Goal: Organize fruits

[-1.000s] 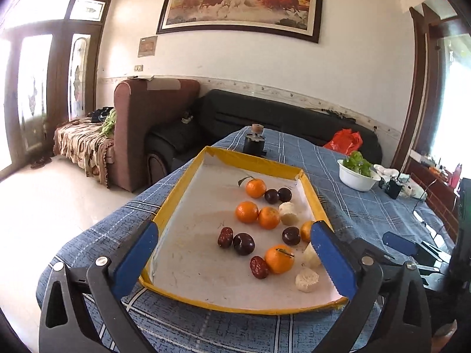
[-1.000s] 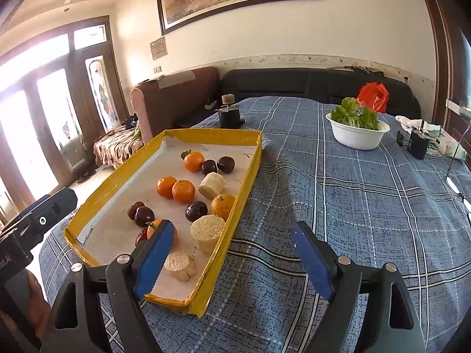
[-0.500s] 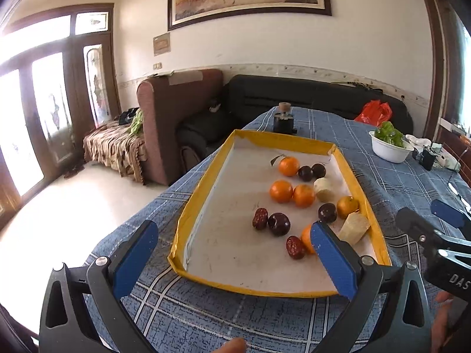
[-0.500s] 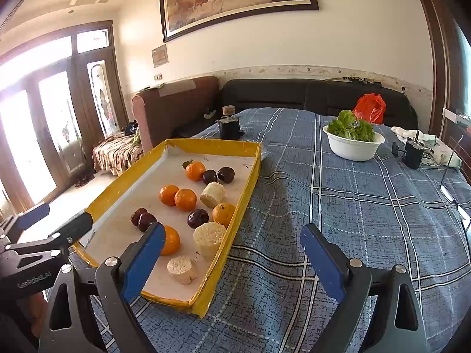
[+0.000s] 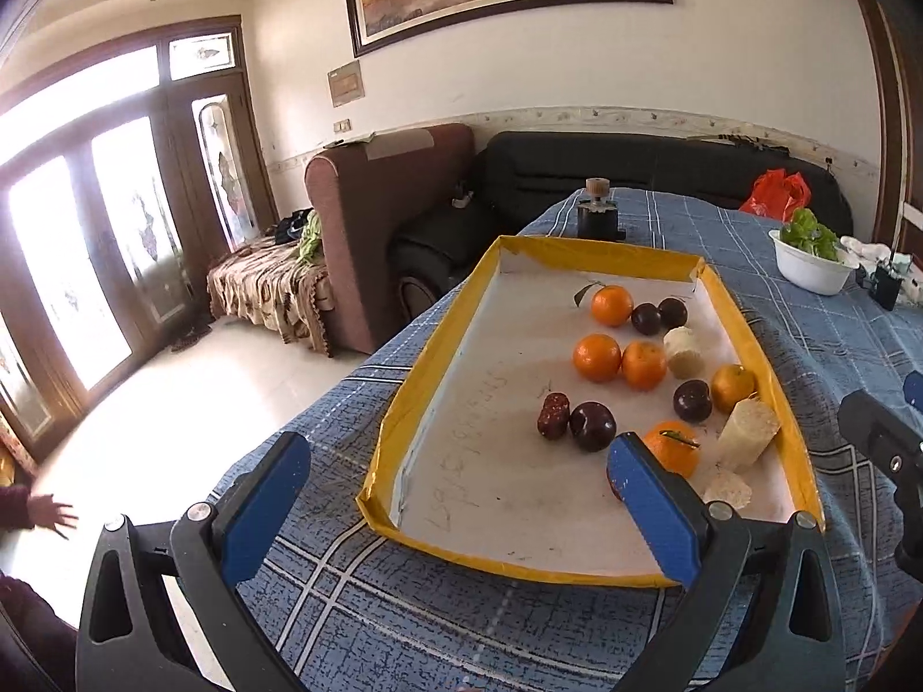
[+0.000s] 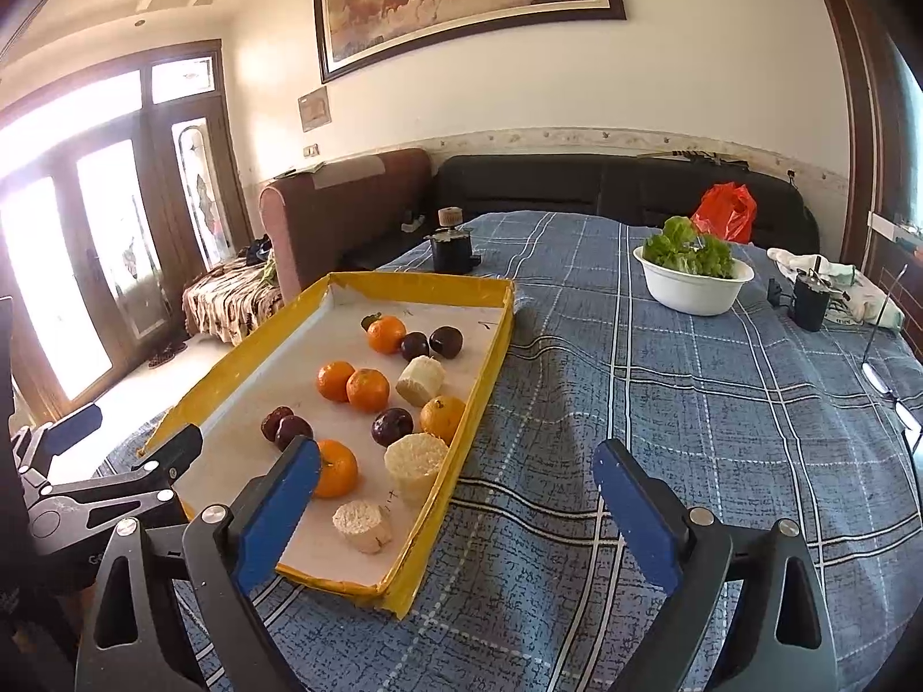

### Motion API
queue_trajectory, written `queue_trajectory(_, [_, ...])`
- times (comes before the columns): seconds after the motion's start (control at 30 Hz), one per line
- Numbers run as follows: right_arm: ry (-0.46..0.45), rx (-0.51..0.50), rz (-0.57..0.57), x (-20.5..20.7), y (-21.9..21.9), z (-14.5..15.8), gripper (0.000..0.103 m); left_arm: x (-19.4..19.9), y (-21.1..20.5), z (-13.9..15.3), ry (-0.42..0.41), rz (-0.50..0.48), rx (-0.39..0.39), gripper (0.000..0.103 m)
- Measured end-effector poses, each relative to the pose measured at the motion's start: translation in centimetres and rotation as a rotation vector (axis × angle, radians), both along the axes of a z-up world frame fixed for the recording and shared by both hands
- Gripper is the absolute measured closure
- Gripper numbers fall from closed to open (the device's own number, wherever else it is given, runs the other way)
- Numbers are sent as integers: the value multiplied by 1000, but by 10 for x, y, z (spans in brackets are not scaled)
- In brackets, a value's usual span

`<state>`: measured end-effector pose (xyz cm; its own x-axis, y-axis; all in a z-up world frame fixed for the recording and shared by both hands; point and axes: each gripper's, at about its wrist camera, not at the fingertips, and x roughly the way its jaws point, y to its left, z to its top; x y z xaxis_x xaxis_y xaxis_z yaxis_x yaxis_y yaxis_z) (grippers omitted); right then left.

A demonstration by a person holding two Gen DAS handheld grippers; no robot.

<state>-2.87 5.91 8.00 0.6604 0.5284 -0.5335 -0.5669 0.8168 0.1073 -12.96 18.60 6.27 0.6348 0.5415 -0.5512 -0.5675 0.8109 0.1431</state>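
left gripper (image 5: pixel 456 476) wide open, nothing in it, hanging over the yellow tray (image 5: pixel 427 380) near edge | right gripper (image 6: pixel 456 493) gaping too, empty, just right of tray | oranges (image 6: pixel 369 389), plums (image 6: pixel 392 425), all inside tray

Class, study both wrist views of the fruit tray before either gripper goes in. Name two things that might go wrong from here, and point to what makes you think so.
1. The fruit lies crowded toward one side of the yellow tray. Reaching for the near orange may nudge the cut white piece beside it, or set round fruit rolling.
2. The right gripper straddles the tray's near corner; moving in, a finger may catch the rim and shift the tray.
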Motion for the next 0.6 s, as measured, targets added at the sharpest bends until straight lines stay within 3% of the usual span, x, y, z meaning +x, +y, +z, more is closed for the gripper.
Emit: queue_trajectory(0.6, [-24,-7,-4,-4,0,3,5,2,2,1,12,27,0,0])
